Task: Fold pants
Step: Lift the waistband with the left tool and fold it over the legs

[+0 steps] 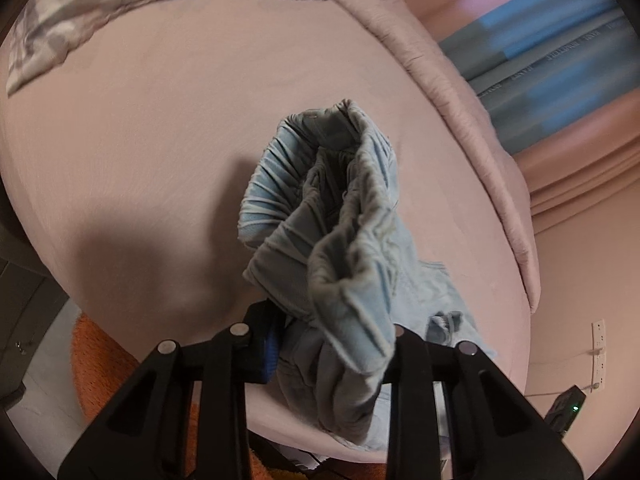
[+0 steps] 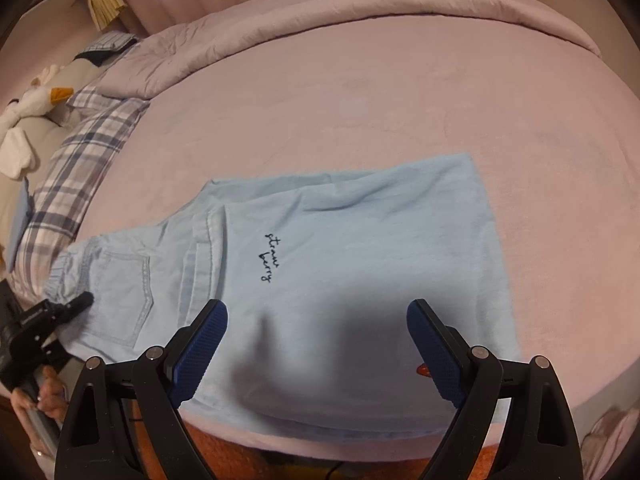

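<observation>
Light blue pants (image 2: 320, 272) lie on the pink bed, folded over, with dark "straw berry" lettering on top and a back pocket at the left. My right gripper (image 2: 316, 344) is open and empty, hovering just above the near part of the pants. My left gripper (image 1: 336, 340) is shut on the gathered elastic waistband (image 1: 340, 208), lifting it off the bed. In the right wrist view the left gripper (image 2: 76, 304) shows at the waistband's left end.
The pink bed sheet (image 2: 360, 92) spreads around the pants. A plaid pillow (image 2: 80, 148) and a stuffed duck (image 2: 36, 100) lie at the left. A rumpled pink duvet (image 1: 460, 92) runs along the far edge. An orange rug (image 1: 100, 360) lies below the bed edge.
</observation>
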Action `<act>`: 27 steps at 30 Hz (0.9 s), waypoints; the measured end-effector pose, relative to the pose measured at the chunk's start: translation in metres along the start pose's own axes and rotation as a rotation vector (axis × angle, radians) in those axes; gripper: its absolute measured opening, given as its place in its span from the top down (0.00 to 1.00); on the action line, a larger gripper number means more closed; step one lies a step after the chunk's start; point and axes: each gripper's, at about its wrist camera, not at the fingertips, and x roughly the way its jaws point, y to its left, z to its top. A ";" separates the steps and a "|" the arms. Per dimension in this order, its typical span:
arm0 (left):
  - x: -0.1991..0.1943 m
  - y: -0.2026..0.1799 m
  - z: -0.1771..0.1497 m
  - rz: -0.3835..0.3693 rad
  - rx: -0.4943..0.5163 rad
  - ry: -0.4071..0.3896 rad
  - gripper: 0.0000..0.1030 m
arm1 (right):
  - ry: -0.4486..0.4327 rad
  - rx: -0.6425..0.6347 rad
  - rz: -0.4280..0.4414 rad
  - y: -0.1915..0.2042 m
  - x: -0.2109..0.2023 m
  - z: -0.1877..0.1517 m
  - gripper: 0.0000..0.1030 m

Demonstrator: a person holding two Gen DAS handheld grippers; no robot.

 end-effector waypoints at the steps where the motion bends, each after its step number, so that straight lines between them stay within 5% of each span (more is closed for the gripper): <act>1: -0.002 -0.004 0.000 -0.004 0.010 -0.004 0.72 | -0.002 0.003 0.000 0.000 0.000 0.000 0.12; 27: -0.009 -0.084 -0.009 -0.108 0.247 -0.009 0.74 | -0.020 0.054 0.006 -0.016 -0.004 -0.003 0.12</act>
